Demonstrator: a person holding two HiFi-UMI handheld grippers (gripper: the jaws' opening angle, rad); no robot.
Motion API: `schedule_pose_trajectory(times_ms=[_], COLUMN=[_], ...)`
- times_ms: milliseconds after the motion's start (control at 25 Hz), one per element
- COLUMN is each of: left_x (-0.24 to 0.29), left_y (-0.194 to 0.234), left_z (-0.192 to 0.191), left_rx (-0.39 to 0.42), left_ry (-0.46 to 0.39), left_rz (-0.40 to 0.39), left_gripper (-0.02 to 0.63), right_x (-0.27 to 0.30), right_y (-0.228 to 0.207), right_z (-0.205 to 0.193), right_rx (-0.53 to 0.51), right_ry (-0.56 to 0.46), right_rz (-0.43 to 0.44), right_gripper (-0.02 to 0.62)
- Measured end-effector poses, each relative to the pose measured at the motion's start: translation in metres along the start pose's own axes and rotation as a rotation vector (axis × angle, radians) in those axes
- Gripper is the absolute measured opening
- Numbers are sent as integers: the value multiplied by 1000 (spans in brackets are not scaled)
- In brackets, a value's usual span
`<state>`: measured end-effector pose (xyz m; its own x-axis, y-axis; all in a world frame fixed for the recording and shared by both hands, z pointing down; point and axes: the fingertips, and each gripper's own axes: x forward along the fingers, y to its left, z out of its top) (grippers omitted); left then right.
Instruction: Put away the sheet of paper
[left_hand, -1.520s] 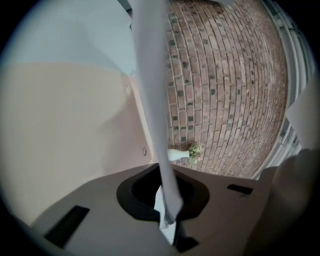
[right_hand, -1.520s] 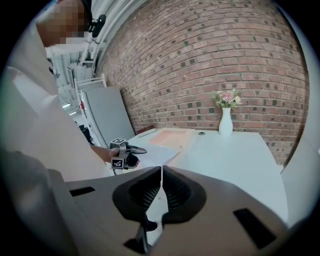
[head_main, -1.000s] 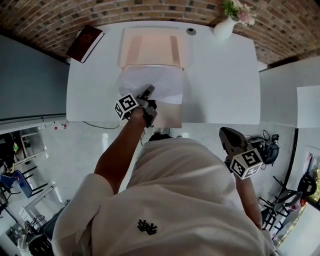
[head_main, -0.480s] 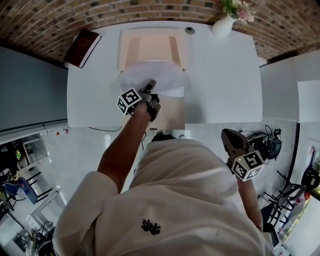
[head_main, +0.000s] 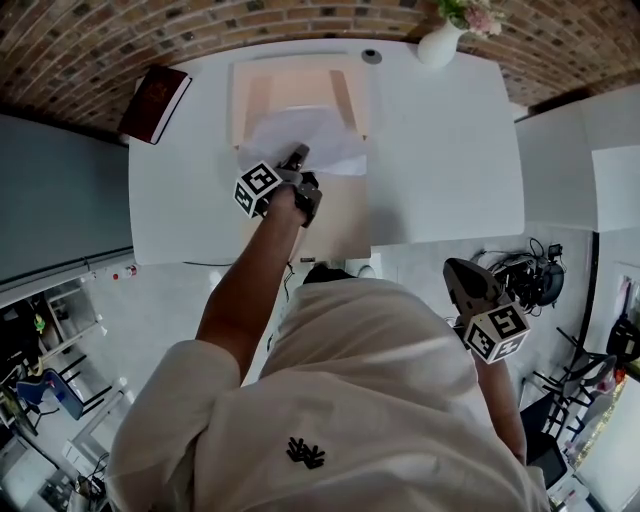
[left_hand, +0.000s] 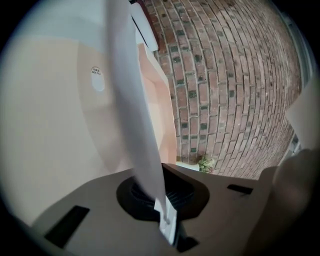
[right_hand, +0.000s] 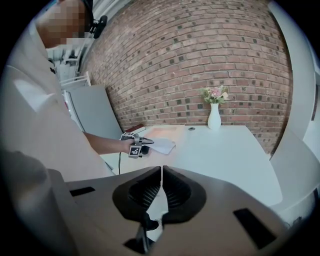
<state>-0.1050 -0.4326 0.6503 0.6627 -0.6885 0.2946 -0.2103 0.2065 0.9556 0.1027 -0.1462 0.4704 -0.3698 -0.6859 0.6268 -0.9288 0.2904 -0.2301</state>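
counts on the bench, head view:
- table (head_main: 450, 150): 1, white.
- sheet of paper (head_main: 300, 135): 1.
- beige folder (head_main: 290, 85): 1, lying open.
- book (head_main: 153, 103): 1, dark red cover.
- vase (head_main: 438, 45): 1, white, holding 1 bunch of flowers (head_main: 470, 15); single blooms too small to count.
- small round dark object (head_main: 371, 57) by the table's far edge: 1, kind not legible.
- grippers: 2, i.e. left gripper (head_main: 298, 158) and right gripper (head_main: 462, 275).
- marker cubes (head_main: 258, 188): 2, one per gripper.
- person (head_main: 350, 400): 1.
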Motion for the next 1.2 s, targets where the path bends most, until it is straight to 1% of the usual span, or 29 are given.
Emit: schedule_pose_trajectory(times_ms=[200,440,800,1120,1200], left_x=[14,31,54,74,79], left_y=[-4,-5,1,2,1], left_z=[10,20,33,46,48], left_rx=[-1,-25,-36,-32,-27], left_ry=[-5,-16,-17,-31,-30], left_rz=[0,-3,18,31,35], left_gripper=[23,23,23,23,23], right_x=[0,-2,-1,-6,-6], right_y=[2,1,-3,-11,-12], right_z=[1,0,-2,-14,-10], right_rx=[10,25,53,89,90], right_ry=[0,2,9,22,21], right_rz=[-15,-32,-53,-71,-78], right_gripper=[35,35,35,35,35])
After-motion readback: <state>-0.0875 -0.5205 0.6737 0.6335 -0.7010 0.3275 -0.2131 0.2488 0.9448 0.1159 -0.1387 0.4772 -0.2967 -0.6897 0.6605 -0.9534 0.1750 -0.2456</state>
